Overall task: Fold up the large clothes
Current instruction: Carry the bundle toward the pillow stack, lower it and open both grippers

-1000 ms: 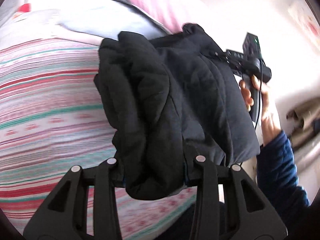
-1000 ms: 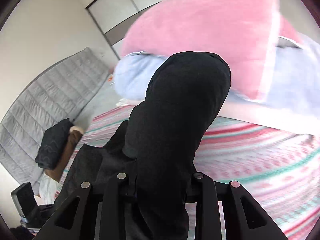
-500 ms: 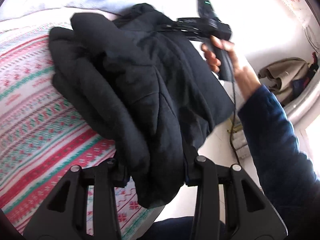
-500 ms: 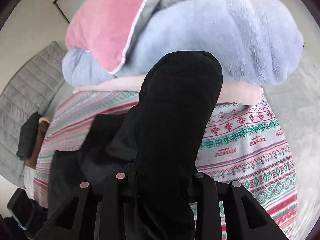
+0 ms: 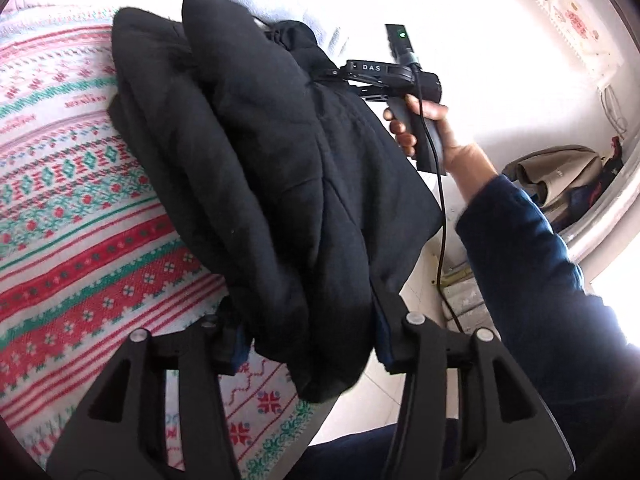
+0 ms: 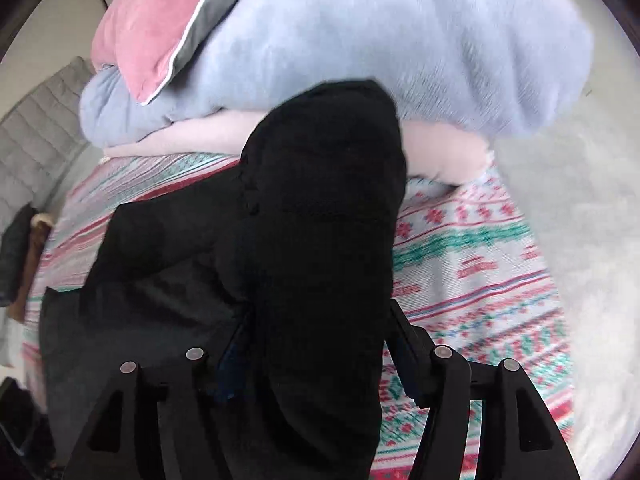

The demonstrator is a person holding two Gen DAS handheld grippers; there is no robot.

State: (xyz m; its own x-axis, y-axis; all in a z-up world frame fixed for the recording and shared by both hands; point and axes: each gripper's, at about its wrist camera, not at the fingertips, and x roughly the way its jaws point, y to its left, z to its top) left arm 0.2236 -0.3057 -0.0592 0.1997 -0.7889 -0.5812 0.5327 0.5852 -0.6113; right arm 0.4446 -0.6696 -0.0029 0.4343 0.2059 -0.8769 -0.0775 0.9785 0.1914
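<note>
A large black padded garment [image 5: 256, 168] hangs folded in thick layers between my two grippers, above the edge of a bed with a red, green and white patterned cover [image 5: 72, 216]. My left gripper [image 5: 308, 340] is shut on one bunched end of it. My right gripper [image 6: 316, 364] is shut on the other end of the garment [image 6: 320, 240], which fills the middle of the right wrist view. The right gripper also shows in the left wrist view [image 5: 360, 76], held in a hand at the garment's far side.
A light blue fleece blanket [image 6: 400, 40] and a pink pillow [image 6: 152, 28] are piled at the head of the bed. A grey quilted panel [image 6: 32, 140] and dark clothes [image 6: 16, 248] lie at the far left. Shoes [image 5: 560, 176] sit on the floor right of the bed.
Both grippers have swung with the garment toward the bed's edge and the blanket pile. The right gripper has dropped lower, so the garment now hangs closer over the patterned cover.
</note>
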